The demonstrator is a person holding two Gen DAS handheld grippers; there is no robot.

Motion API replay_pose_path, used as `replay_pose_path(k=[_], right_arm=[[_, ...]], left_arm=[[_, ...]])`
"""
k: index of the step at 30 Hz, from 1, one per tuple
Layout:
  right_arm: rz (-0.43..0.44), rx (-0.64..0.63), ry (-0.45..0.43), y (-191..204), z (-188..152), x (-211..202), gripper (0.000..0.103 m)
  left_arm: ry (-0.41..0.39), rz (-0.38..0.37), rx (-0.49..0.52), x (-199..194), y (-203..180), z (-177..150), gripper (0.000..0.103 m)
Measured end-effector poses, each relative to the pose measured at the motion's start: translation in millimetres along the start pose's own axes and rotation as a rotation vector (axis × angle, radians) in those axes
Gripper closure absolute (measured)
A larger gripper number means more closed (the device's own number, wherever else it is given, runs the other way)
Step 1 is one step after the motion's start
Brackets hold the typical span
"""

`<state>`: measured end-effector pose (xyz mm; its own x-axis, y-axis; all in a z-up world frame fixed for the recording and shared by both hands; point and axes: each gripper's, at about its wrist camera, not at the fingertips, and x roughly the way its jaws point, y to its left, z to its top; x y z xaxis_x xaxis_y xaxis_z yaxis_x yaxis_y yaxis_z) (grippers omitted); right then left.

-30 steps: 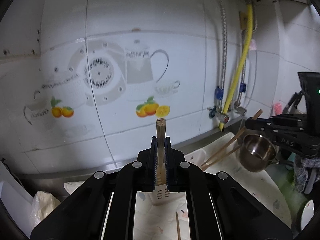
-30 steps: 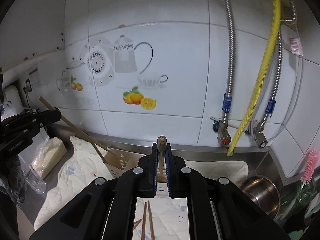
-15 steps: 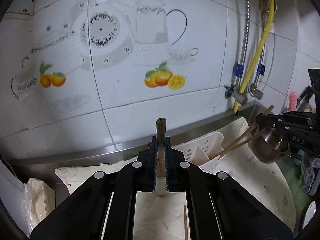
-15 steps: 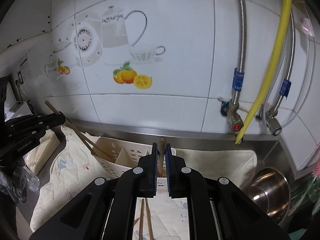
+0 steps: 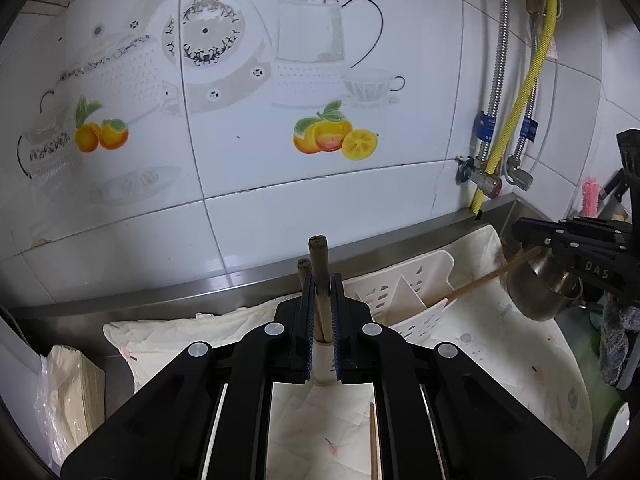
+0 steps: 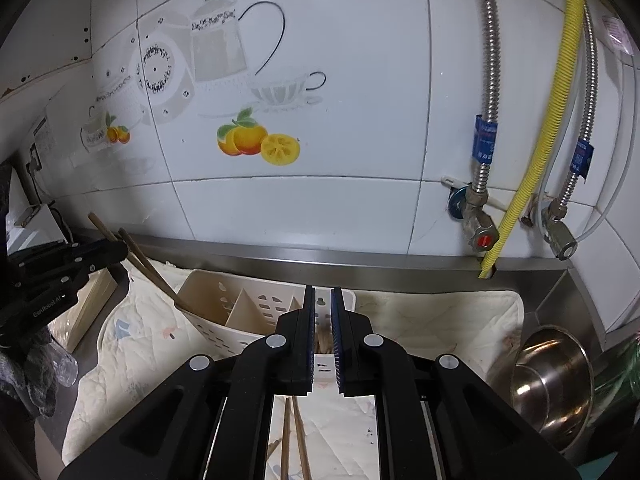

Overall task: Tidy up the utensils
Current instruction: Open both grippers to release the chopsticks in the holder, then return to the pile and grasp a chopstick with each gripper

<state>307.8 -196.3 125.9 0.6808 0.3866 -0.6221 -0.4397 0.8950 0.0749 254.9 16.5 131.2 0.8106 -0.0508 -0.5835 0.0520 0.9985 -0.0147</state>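
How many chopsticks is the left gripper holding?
2, both clamped in the left gripper: a taller chopstick and a shorter chopstick just left of it. Their lower ends go into the holder. Another could be hidden behind the fingers.

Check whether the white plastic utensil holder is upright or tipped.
Tipped: the white plastic utensil holder lies on its side on the cloth, dividers showing.

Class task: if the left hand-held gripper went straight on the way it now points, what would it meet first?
Probably the white utensil caddy just ahead of the left hand-held gripper, which grips chopsticks; depth is unclear.
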Motion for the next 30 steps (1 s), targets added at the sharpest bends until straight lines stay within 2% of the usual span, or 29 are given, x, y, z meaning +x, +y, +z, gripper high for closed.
replay_pose_path(k=[3,4,5,6,8,11,12,13,15,25,30], right_arm=[[-0.001,0.005,-0.020,-1.3,1.9,-8.2,0.093],[-0.002,0.005,-0.026,-1.5,2.3,-11.0,0.091],[-0.004,0.007,-0.034,-1.8,2.6,-14.6,0.088],[-0.004,0.009,-0.042,-2.0,2.7,-17.9,0.085],[-0.003,0.013,-0.059,-1.9,1.4,-26.4,0.083],[0.001,0.019,-0.087,0.4,-5.4,-40.6,0.073],[0.003,0.019,-0.095,1.7,-8.7,-45.2,0.073],[0.006,0.019,-0.103,2.6,-12.3,-49.4,0.072],[0.016,0.025,-0.117,5.7,-23.3,-58.6,0.067],[0.036,0.040,-0.106,20.4,-93.7,-76.8,0.066],[0.064,0.077,-0.079,22.6,-136.6,-77.9,0.066]], left_arm=[[-0.006,-0.008,-0.011,-3.4,1.9,-0.7,0.094],[-0.008,-0.012,-0.015,-5.4,2.1,-1.0,0.091],[-0.011,-0.010,-0.017,-7.4,2.4,-1.6,0.085],[-0.015,-0.007,-0.019,-9.4,2.7,-2.3,0.083],[-0.020,-0.003,-0.026,-15.0,3.7,-5.0,0.082],[-0.030,-0.008,-0.046,-26.5,6.2,-12.2,0.080],[-0.033,-0.008,-0.052,-30.6,6.9,-15.1,0.078],[-0.038,-0.007,-0.061,-36.4,7.9,-19.5,0.070],[-0.046,-0.007,-0.071,-45.4,8.9,-26.9,0.067],[-0.057,-0.027,-0.114,-87.7,12.1,-92.9,0.060],[-0.029,-0.015,-0.117,-90.4,10.6,-129.2,0.056]])
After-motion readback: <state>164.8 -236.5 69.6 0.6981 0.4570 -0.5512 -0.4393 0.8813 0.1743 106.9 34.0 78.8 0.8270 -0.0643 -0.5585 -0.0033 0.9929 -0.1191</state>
